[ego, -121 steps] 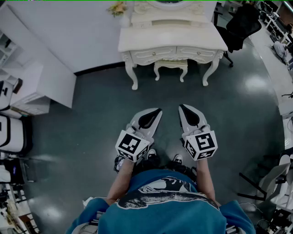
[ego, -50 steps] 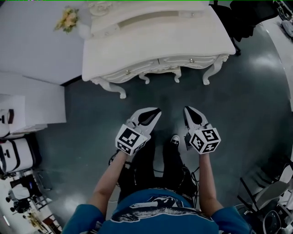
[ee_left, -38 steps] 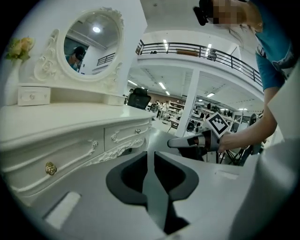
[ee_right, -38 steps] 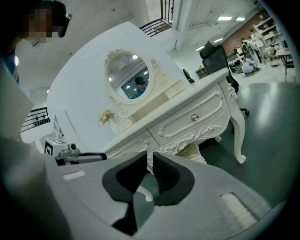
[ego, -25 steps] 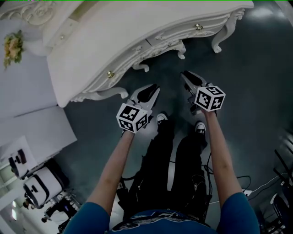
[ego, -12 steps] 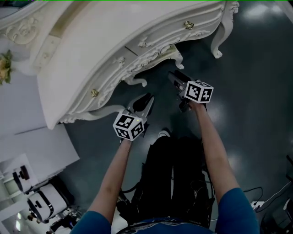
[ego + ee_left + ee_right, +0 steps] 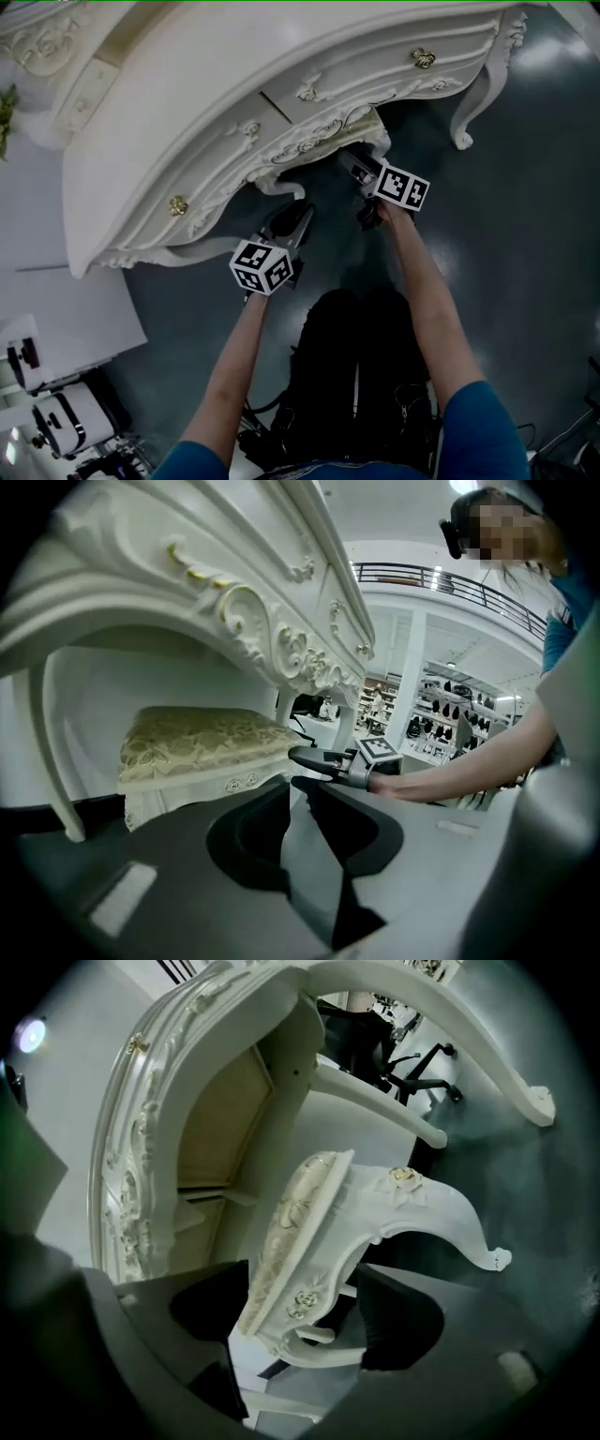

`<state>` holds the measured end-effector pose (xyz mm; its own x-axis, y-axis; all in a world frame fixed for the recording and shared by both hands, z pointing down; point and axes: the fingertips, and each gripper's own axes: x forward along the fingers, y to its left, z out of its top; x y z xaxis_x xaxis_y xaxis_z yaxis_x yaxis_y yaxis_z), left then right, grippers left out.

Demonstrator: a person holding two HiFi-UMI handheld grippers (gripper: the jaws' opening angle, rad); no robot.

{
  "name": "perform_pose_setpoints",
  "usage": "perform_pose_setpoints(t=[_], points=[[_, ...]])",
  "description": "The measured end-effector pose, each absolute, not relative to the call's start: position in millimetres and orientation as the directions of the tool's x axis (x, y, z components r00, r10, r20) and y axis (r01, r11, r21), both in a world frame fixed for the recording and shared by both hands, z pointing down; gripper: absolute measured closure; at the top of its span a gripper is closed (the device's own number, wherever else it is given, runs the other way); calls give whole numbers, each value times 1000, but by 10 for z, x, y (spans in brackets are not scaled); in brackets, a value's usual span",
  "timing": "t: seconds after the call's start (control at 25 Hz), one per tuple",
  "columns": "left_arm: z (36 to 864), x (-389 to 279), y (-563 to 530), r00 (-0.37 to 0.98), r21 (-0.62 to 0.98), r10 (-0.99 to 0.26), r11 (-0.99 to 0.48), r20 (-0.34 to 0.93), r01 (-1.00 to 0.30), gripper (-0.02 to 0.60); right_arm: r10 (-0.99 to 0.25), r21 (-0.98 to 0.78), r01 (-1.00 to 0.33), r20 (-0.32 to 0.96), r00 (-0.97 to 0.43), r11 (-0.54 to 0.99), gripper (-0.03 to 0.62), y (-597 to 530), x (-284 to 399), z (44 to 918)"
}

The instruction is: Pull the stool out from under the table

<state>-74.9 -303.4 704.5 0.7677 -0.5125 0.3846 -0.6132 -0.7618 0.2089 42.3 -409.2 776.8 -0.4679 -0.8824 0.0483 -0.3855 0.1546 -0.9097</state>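
Most of stool (image 7: 202, 742) hidden under table (image 7: 187, 103) in head view.

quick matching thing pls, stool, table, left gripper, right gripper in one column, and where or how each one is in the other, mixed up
1. stool
2. table
3. left gripper
4. right gripper

A. jaws wide apart, one on either side of a seat edge
B. white with a carved front, standing over the other furniture
C. gold-topped, tucked underneath
D. jaws barely apart, nothing between them

Pairs: 1-C, 2-B, 3-D, 4-A

Both grippers' jaws have just been opening. Only the right gripper has the stool between its jaws.
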Motion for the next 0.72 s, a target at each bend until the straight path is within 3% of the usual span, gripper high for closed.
perform_pose_setpoints(t=[0.16,0.4,0.56,0.72], points=[[7214,-869,-3070,756,216,-531,-744,383,-632,483,-900,-931,-341,33,-434,130,230,-4334,386,7998],[7412,-1064,-3125,740,225,-552,-721,384,-655,480,-905,-954,-134,-201,-375,267,214,-4436,342,7971],[7577,-1100,-3137,732,225,-544,-718,409,-659,463,-859,-921,-75,-325,-394,382,292,-4452,336,7888],[7599,-1103,-3109,732,232,-542,-715,412,-660,459,-841,-924,-18,-339,-421,382,318,-4440,359,7840]])
